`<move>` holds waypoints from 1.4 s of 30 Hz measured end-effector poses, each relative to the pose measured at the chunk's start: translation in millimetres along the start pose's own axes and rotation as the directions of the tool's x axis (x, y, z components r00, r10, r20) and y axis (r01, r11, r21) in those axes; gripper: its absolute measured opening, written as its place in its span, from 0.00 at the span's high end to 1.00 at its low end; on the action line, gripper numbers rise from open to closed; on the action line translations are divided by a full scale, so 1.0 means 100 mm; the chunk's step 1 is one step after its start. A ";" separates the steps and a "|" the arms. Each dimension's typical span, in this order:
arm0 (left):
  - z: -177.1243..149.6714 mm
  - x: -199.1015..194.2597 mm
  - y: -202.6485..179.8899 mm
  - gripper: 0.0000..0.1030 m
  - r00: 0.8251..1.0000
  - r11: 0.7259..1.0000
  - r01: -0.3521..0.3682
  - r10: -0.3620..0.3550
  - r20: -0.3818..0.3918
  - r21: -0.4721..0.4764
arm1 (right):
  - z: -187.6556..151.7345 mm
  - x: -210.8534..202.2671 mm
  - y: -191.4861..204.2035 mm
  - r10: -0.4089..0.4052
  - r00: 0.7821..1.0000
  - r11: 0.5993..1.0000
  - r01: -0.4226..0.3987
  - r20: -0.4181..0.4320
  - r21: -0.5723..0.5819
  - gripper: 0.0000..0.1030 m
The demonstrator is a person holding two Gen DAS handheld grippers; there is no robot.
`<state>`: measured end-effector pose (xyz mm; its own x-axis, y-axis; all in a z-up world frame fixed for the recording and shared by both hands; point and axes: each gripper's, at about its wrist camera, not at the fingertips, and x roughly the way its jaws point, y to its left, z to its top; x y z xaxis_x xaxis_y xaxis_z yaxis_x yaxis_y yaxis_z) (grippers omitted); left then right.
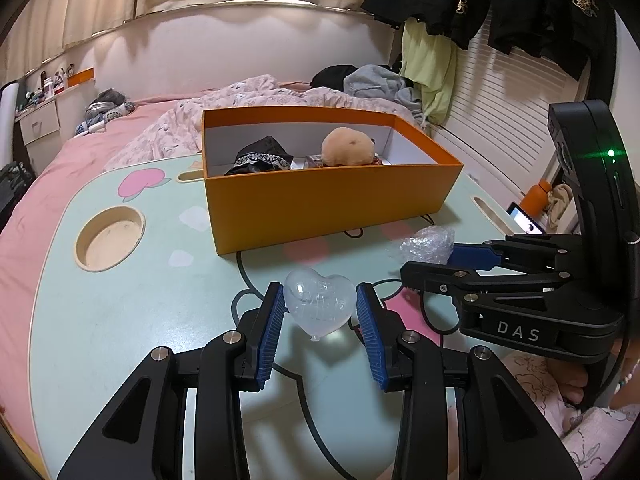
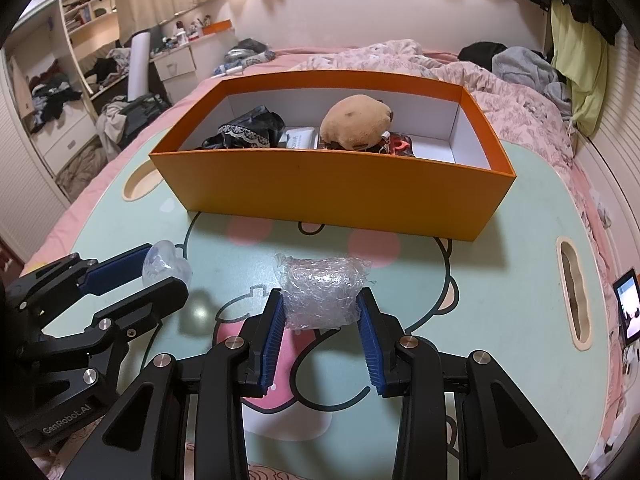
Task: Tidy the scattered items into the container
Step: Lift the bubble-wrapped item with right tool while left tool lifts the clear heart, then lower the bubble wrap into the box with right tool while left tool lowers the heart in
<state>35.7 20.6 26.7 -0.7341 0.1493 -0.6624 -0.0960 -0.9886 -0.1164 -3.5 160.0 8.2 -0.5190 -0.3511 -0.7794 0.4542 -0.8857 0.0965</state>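
The left hand-held gripper (image 1: 320, 312) has its blue pads pressed against both sides of a clear heart-shaped balloon (image 1: 320, 306), holding it just above the pale green worktop (image 1: 140, 320), in front of the orange box (image 1: 320, 204). The right hand-held gripper (image 2: 322, 304) is clamped on a crumpled wad of bubble wrap (image 2: 322, 292), which sits between its fingertips, likewise on the near side of the box and apart from its front wall. Inside the box lie a tan plush toy (image 2: 356, 120), a black lace-trimmed cloth (image 2: 246, 130) and some smaller packets.
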 end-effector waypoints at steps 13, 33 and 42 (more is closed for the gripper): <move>0.01 -0.01 -0.01 0.62 1.000 1.000 -0.004 0.004 0.011 0.006 | 0.00 -0.02 -0.01 -0.005 1.000 1.000 0.005 0.011 0.001 0.66; 1.32 -0.31 0.08 0.62 0.974 0.993 -0.019 -0.008 0.227 0.115 | 0.95 -0.60 -0.22 0.048 0.977 0.998 -0.057 0.208 0.036 0.66; 1.46 0.51 0.24 0.62 0.997 0.997 0.070 -0.070 0.025 0.028 | 1.36 -0.05 -0.60 0.117 0.989 0.978 -0.130 0.092 0.162 0.66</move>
<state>-102.2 1.0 98.1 -0.7420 0.2178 -0.6340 -0.1658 -0.9760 -0.1412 -126.8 173.2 90.8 -0.5270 -0.4784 -0.7024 0.3948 -0.8697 0.2961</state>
